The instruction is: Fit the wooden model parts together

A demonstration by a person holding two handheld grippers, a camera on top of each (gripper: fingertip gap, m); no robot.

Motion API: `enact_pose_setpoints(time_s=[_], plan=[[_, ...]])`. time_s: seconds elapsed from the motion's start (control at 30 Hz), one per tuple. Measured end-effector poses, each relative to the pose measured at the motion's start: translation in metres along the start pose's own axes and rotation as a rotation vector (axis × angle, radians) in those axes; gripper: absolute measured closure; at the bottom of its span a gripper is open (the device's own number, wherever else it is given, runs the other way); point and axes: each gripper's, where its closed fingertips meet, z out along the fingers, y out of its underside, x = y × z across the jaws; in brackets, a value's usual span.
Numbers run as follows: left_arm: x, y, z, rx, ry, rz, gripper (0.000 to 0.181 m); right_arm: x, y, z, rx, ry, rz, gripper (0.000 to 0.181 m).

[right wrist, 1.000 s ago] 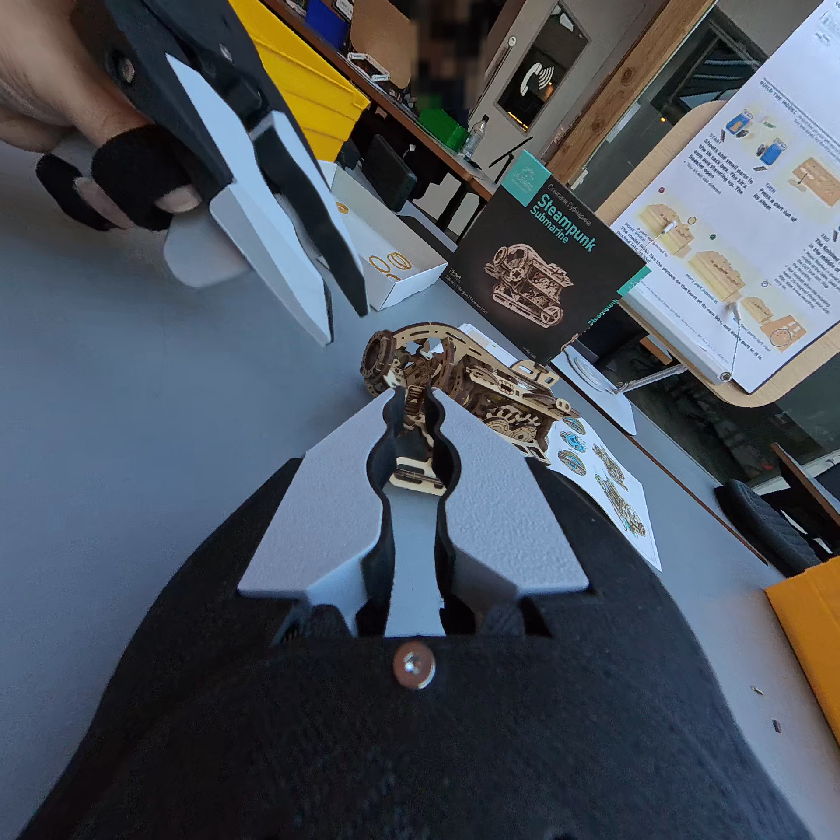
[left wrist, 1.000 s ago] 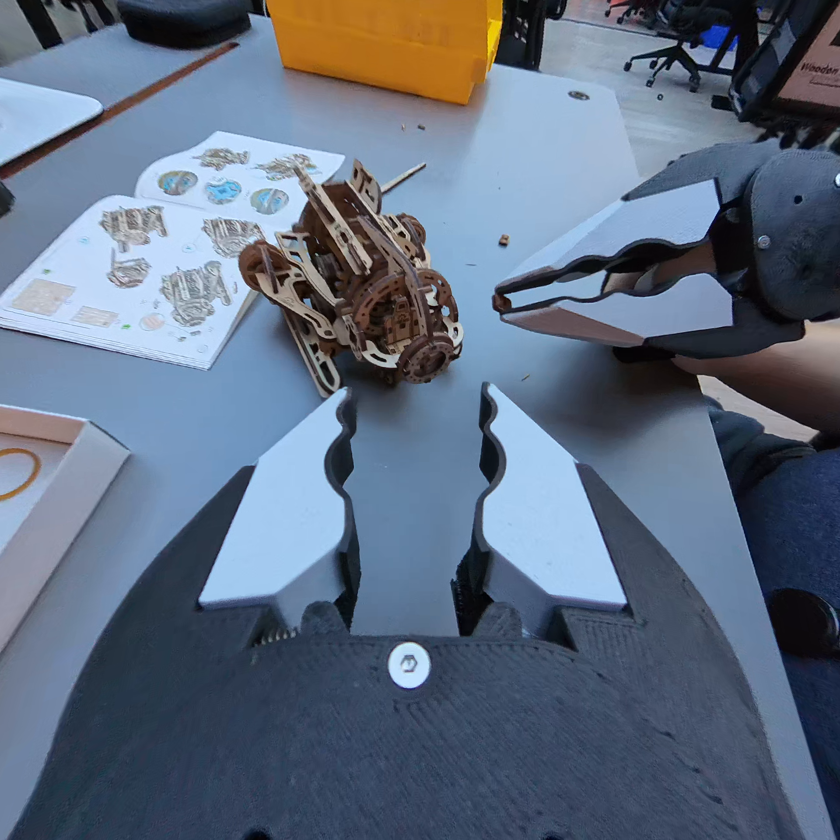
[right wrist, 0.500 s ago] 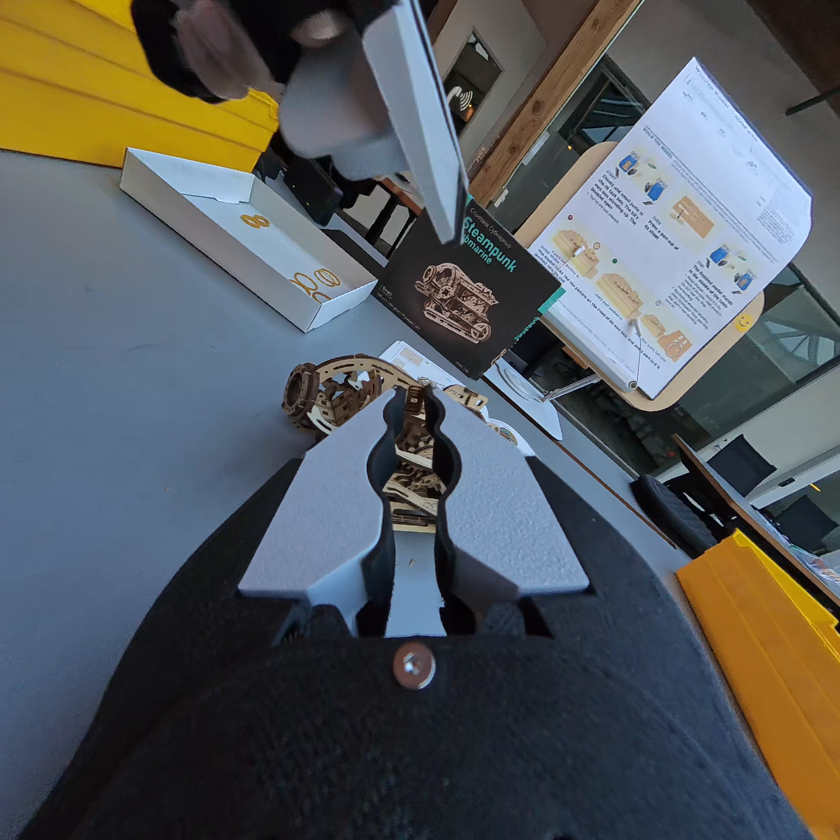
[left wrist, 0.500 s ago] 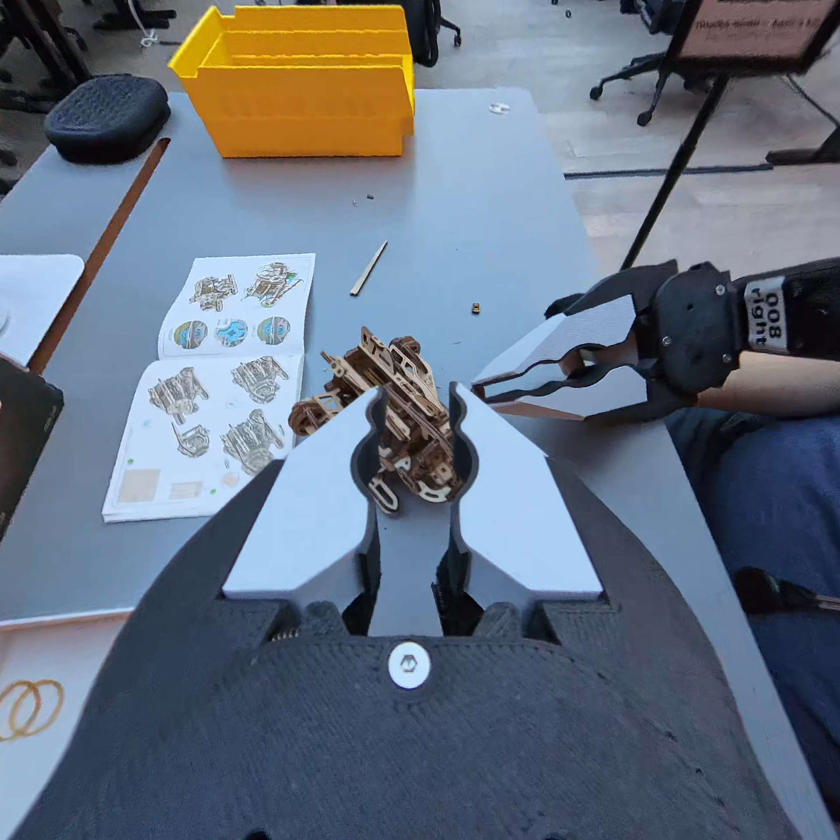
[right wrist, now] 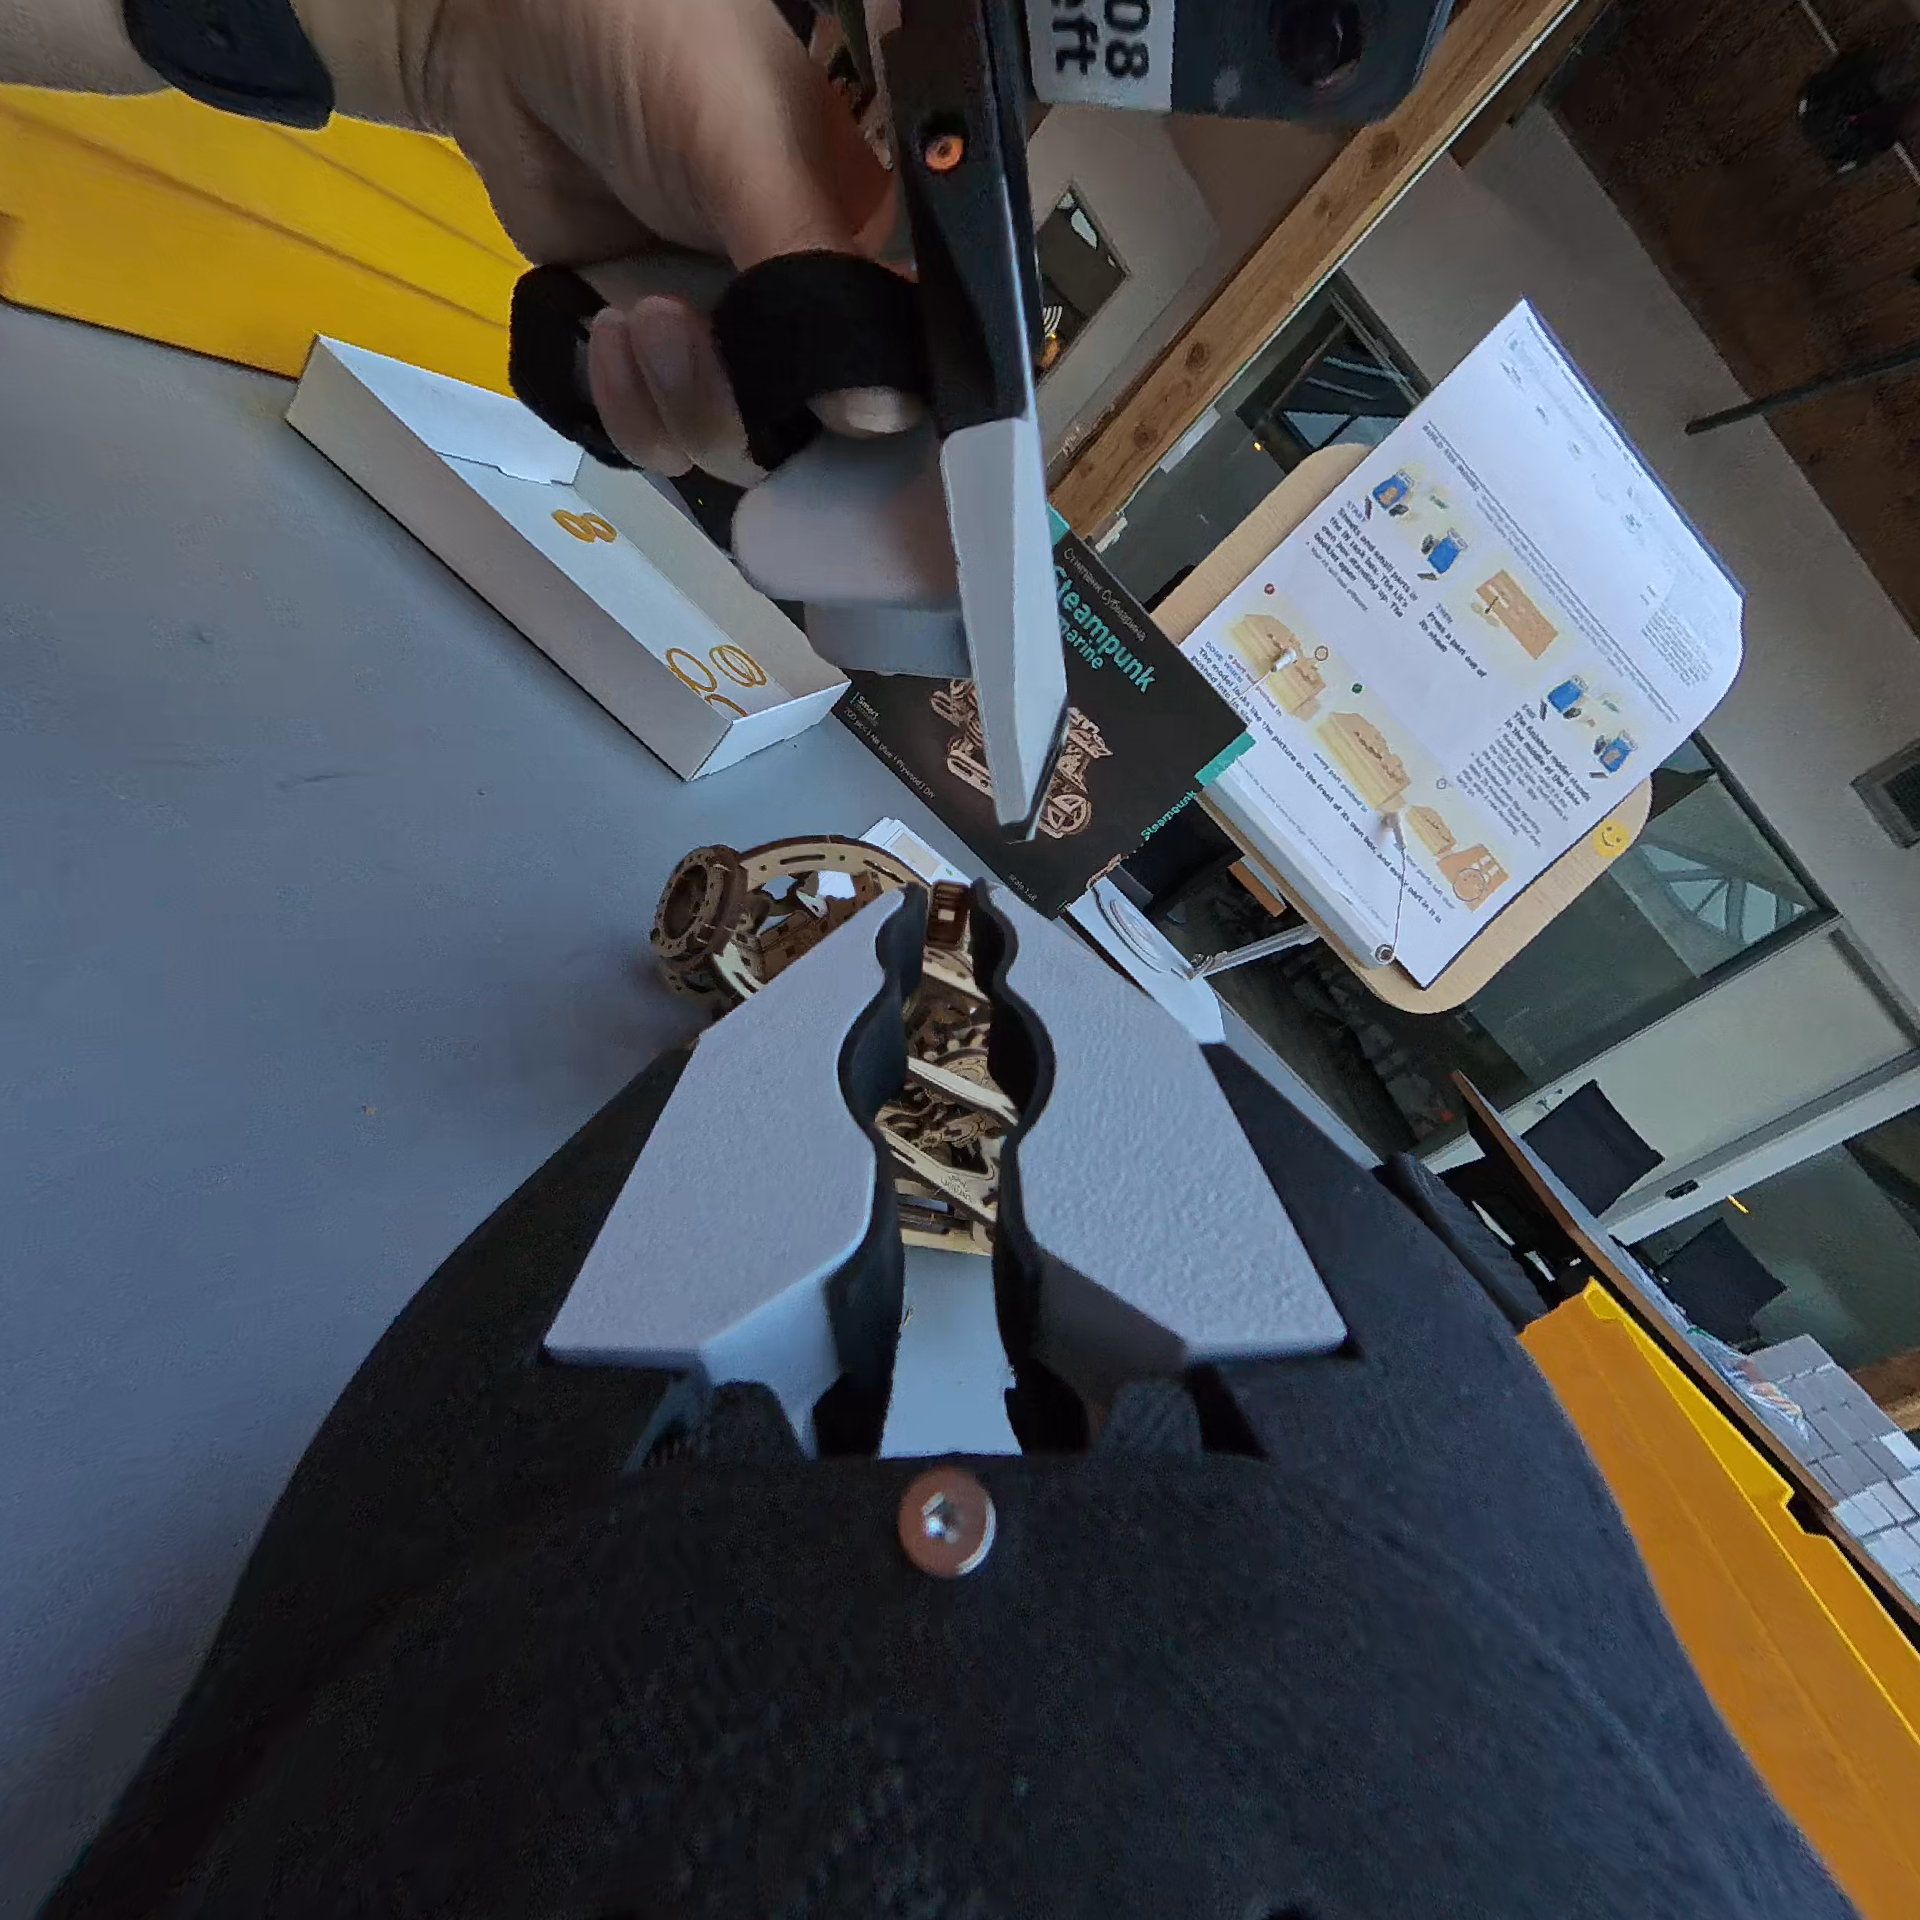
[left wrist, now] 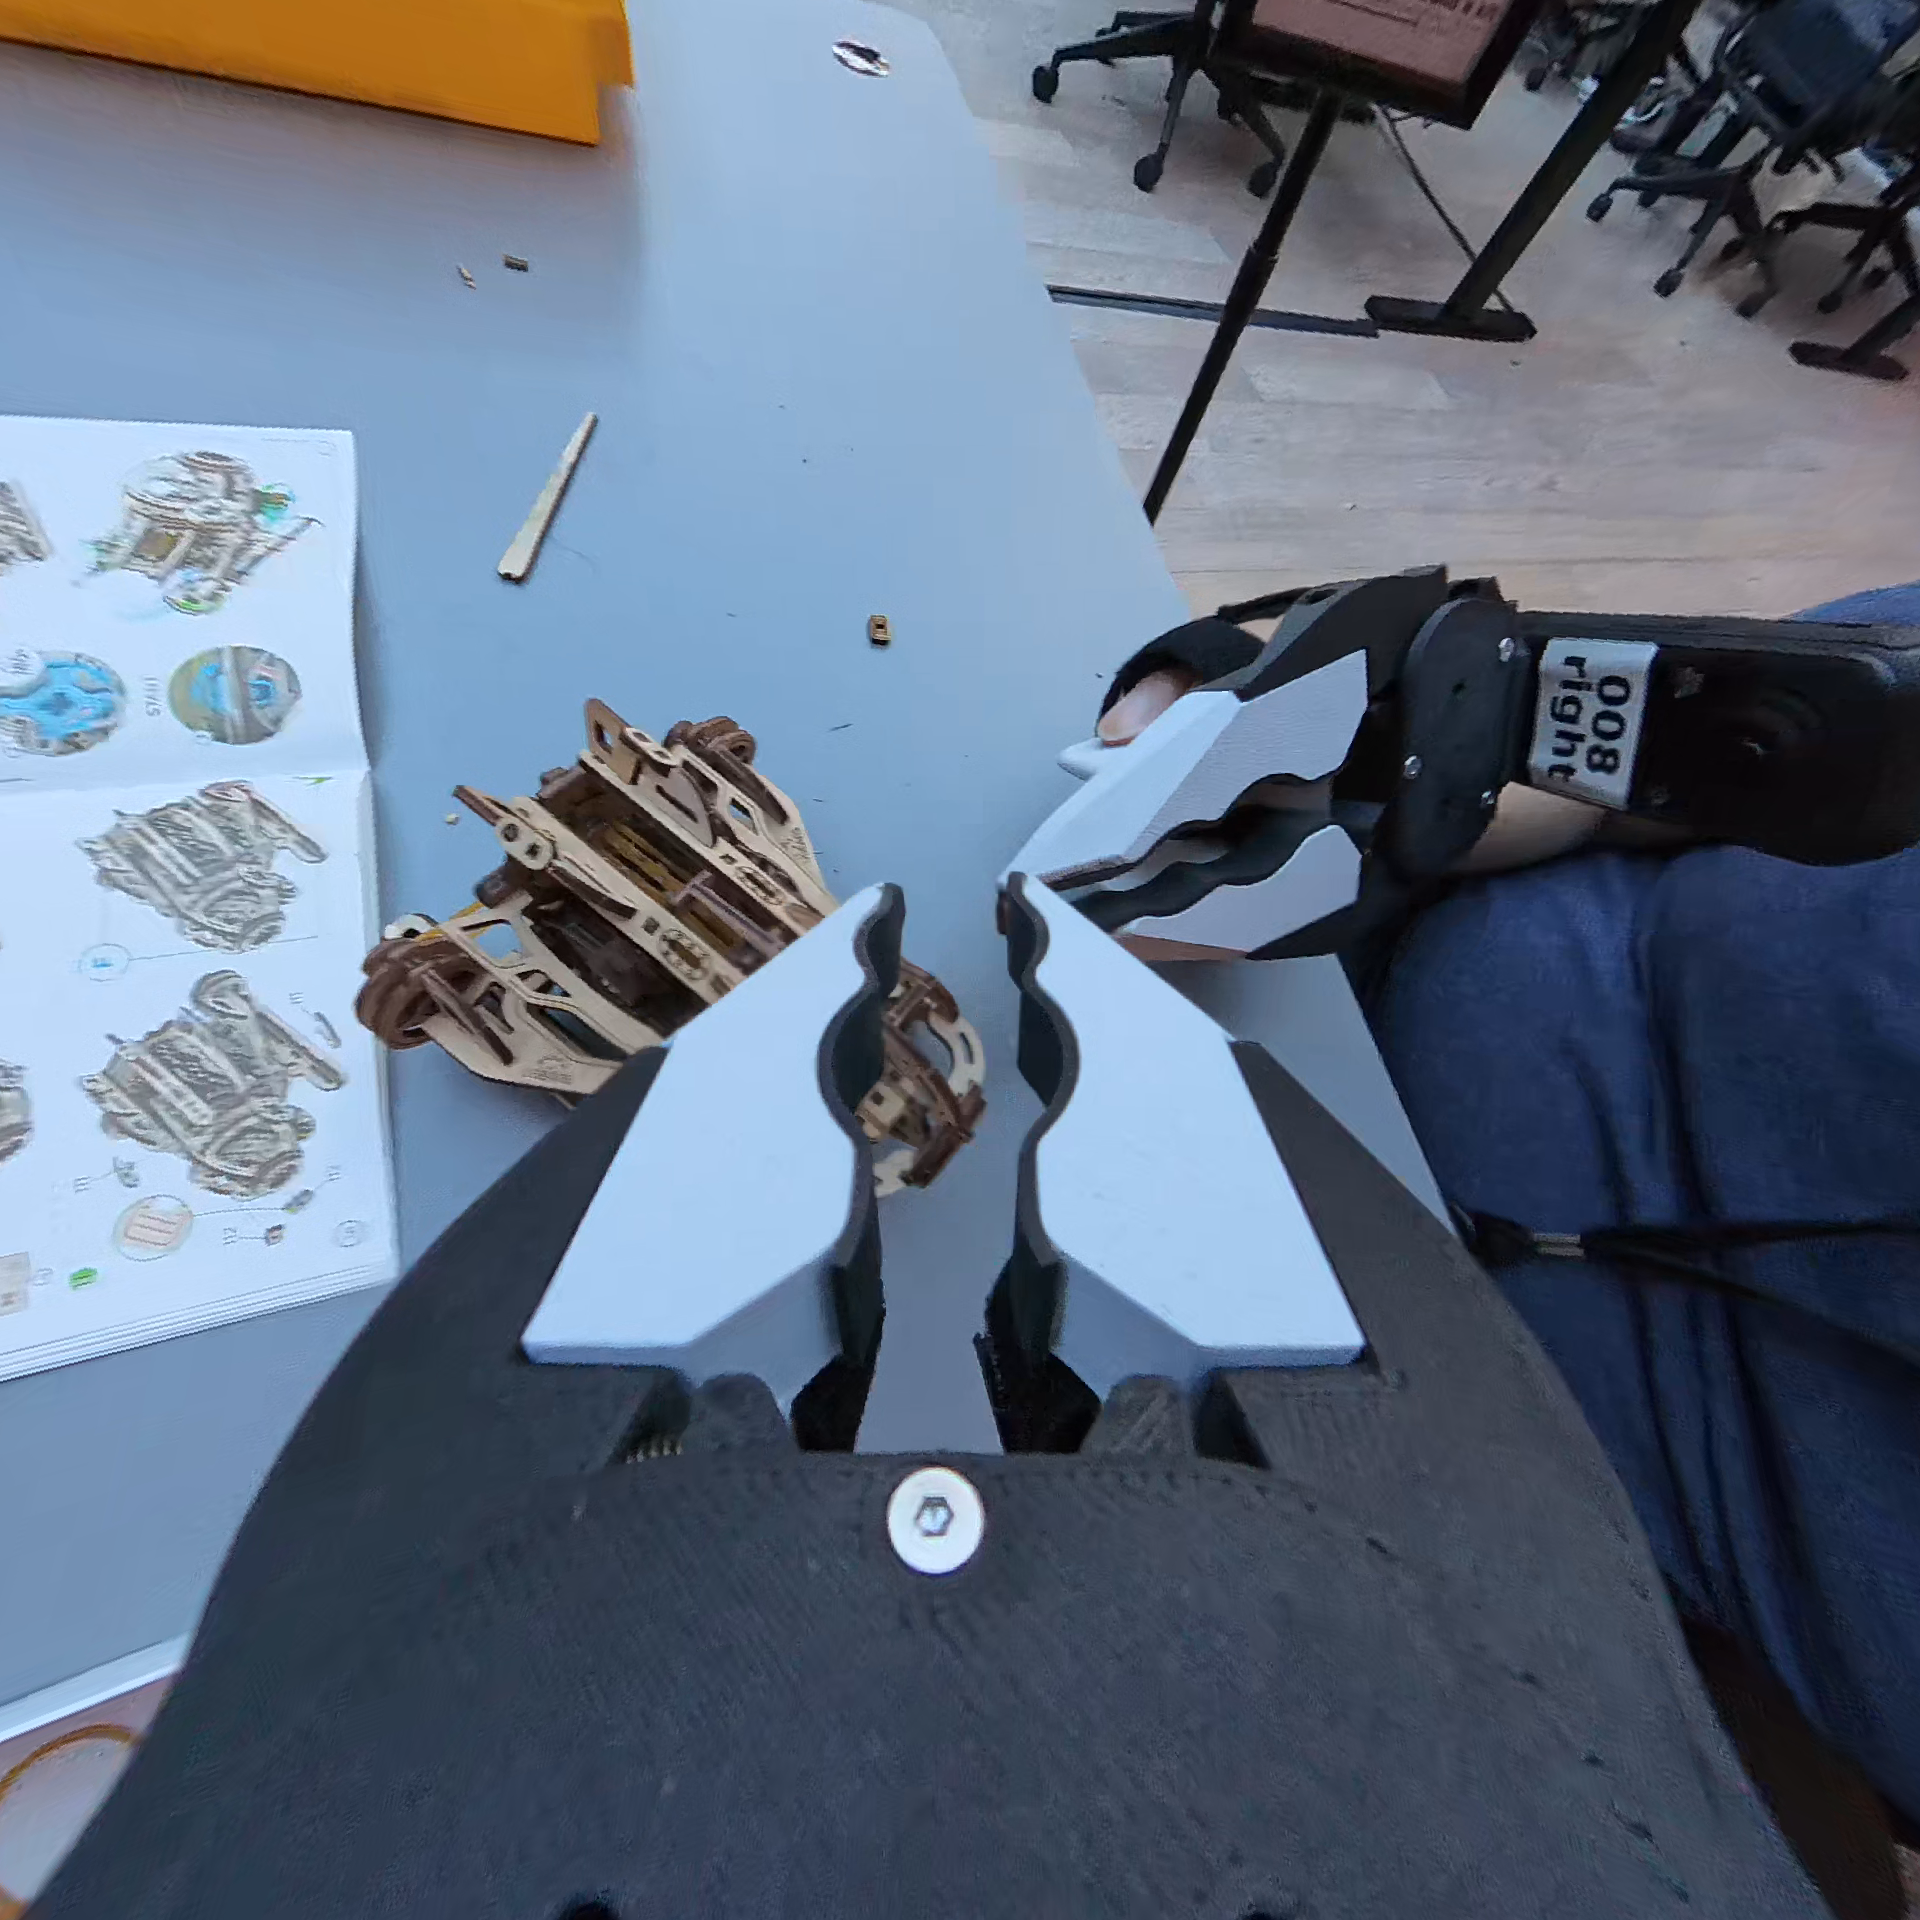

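Observation:
The half-built wooden model (left wrist: 644, 914) lies on its side on the grey table (left wrist: 790, 436); it also shows in the right wrist view (right wrist: 717, 914). My left gripper (left wrist: 948, 891) is raised above the table just right of the model, its jaws a little apart with nothing between them. My right gripper (right wrist: 943, 902) is shut on a small brown wooden part (right wrist: 943, 916) and points at the model. In the left wrist view the right gripper (left wrist: 1049, 883) sits right behind my left fingertips. The left gripper (right wrist: 1023, 810) hangs edge-on above the right one.
An open instruction booklet (left wrist: 187, 883) lies left of the model. A wooden stick (left wrist: 548, 499) and a small wooden bit (left wrist: 879, 630) lie behind it. A yellow bin (left wrist: 312, 52), a white box (right wrist: 561, 561) and a black kit card (right wrist: 1122, 748) stand farther off. A leg in jeans (left wrist: 1662, 1143) is at the table's right edge. Left and right tips are no more than a few centimetres apart.
My left gripper narrowed from wide open, rose and moved right, to just over the right gripper's tips. The right gripper stayed shut on its part and tilted.

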Motion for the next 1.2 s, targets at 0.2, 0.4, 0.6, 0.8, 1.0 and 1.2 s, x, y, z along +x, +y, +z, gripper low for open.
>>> enact_pose_setpoints(time_s=[0.2, 0.4, 0.6, 0.8, 1.0, 1.2], plan=[[0.034, 0.016, -0.048, -0.132, 0.068, -0.070, 0.158, -0.001, -0.014, -0.023, 0.082, 0.003, -0.022, 0.174], [0.013, -0.037, -0.121, 0.220, -0.217, 0.093, 0.146, 0.008, -0.015, -0.027, 0.141, -0.030, 0.035, 0.174], [0.010, -0.035, -0.109, 0.373, -0.276, 0.230, 0.144, 0.002, -0.031, -0.007, 0.211, -0.126, -0.005, 0.174], [0.011, 0.028, -0.043, 0.054, -0.177, 0.086, 0.163, -0.015, -0.023, -0.007, 0.177, -0.140, -0.058, 0.174], [0.016, 0.026, -0.024, 0.148, -0.074, -0.080, 0.166, -0.012, -0.016, -0.009, 0.181, -0.182, 0.034, 0.174], [0.018, 0.020, -0.014, 0.191, 0.020, -0.246, 0.160, -0.013, -0.017, -0.007, 0.193, -0.202, 0.064, 0.174]])
